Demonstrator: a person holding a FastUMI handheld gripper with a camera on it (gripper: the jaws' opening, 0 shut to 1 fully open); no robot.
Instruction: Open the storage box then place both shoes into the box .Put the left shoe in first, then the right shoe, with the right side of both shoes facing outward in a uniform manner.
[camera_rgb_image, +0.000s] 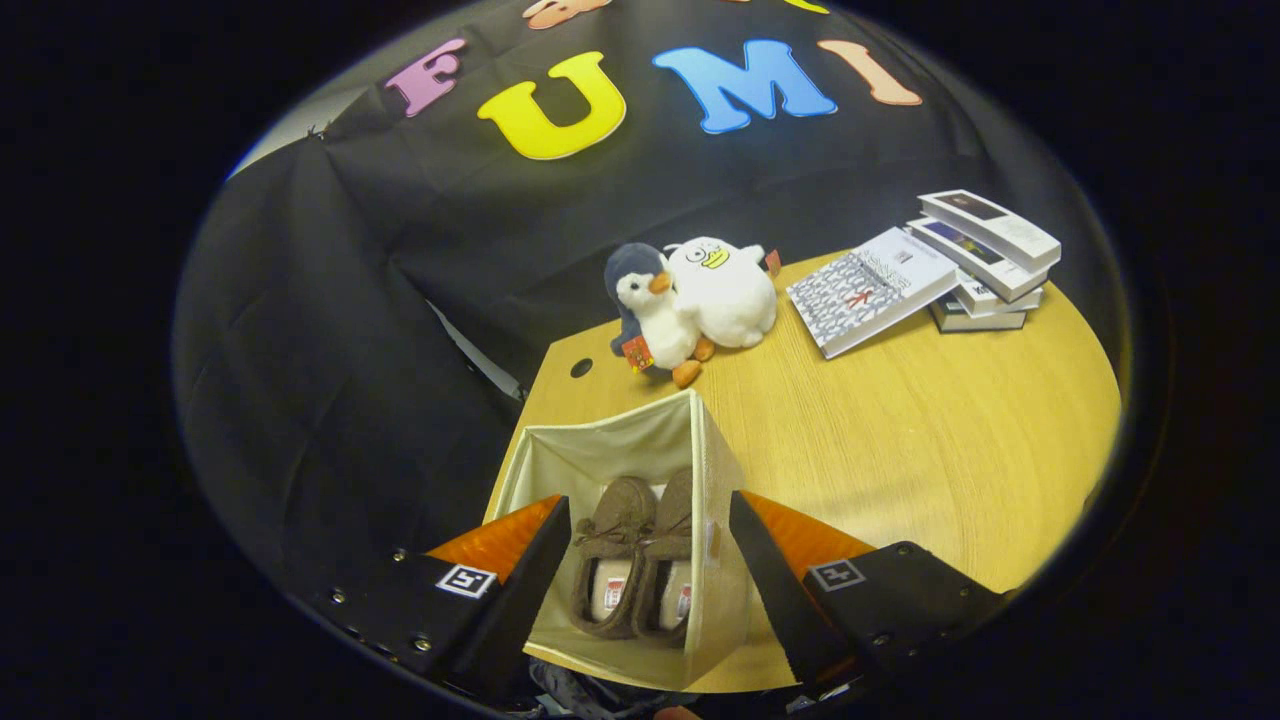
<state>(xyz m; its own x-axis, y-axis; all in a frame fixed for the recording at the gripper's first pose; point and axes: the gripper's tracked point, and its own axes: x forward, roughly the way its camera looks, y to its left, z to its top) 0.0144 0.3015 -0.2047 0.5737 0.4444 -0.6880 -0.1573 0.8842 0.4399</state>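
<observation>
Brown, fuzzy moccasin slippers (632, 560) lie side by side inside the open cream fabric storage box (610, 450), on the wooden tabletop (900, 430). Poised above the box, the gripper (650, 580) is spread wide and empty, its fingers (525, 580) straddling the opening and gripping nothing.
</observation>
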